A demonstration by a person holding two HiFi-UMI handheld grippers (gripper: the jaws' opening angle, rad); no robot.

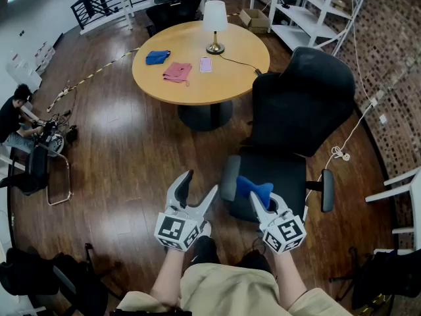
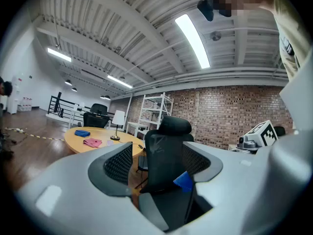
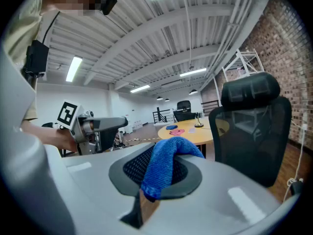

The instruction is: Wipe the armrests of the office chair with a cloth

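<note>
Right claw (image 3: 157,176) is clamping on the blue cloth (image 3: 165,161), jaws pressing together on a fold, the rest bunching over the top and hanging down in front. In the head view the cloth is sitting over the near corner of the chair (image 1: 301,101) seat, just beside the grey armrest (image 1: 230,178); cannot tell if it is touching the armrest. Left claw (image 1: 200,184) is hovering with jaws wide apart and nothing between the pads, over wood floor (image 1: 131,150) just left of the chair; the chair back is only showing through the gap in the left gripper view. The other armrest (image 1: 327,190) is sitting on the seat's opposite side, well apart from both claws. Beyond the chair a round table (image 1: 230,78) is carrying a lamp (image 1: 214,20), a blue rag (image 1: 158,56), a pink rag (image 1: 177,72) and a pale flat item (image 1: 206,64). A person (image 1: 12,118) is crouching at the far left. White shelves (image 1: 296,15) are standing by the brick wall (image 1: 388,58).
</note>
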